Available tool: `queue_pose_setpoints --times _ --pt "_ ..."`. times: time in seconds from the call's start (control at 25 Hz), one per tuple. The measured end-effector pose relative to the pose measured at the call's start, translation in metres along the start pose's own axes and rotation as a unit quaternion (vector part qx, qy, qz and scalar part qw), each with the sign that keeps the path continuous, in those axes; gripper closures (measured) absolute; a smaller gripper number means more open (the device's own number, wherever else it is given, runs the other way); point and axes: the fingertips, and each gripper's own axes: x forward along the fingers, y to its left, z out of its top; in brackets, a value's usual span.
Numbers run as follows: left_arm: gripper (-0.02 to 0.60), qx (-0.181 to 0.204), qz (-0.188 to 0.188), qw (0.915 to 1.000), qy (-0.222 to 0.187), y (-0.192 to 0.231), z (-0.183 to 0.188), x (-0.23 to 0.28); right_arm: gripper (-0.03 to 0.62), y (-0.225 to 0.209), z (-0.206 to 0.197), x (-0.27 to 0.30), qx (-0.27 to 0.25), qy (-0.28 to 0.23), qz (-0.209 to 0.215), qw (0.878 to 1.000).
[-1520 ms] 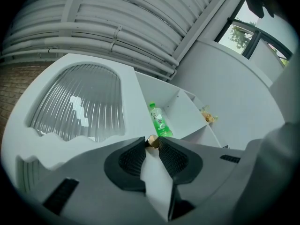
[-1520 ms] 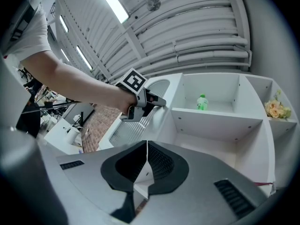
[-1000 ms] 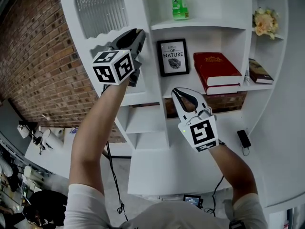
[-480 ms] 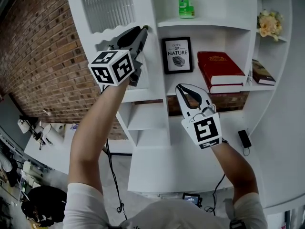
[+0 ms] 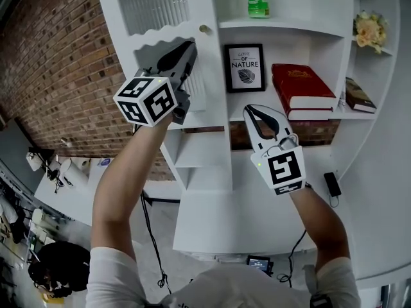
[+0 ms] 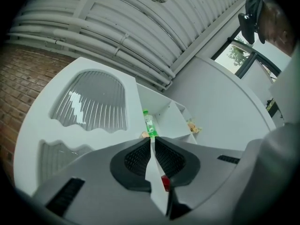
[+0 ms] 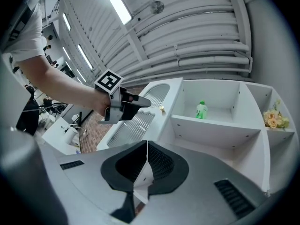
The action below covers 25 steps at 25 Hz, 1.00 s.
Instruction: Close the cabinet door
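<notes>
Left gripper (image 5: 190, 45): 2 jaws had just been closing, tips nearly together, nothing between; door (image 5: 151, 18) just ahead of tips, not yet shut; knob (image 5: 205, 29) up-right of them; right gripper (image 5: 252, 110) closed, empty; best to push on the frame, not the glass.

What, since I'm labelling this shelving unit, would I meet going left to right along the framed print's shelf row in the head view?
framed print → red books → dark book
</notes>
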Motion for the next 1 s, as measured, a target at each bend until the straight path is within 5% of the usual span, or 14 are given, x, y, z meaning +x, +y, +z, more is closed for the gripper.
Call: queue_pose_setpoints --times 0.64,1.0 --pt "0.56 -0.069 0.003 0.9974 -0.023 -0.015 -0.004 -0.102 0.568 0.021 0.019 -0.013 0.005 0.005 -0.015 1.0" --pt "0.56 -0.08 -0.03 0.9964 -0.002 -0.034 -0.011 -0.155 0.568 0.05 0.035 -0.025 0.005 0.029 -0.038 0.999"
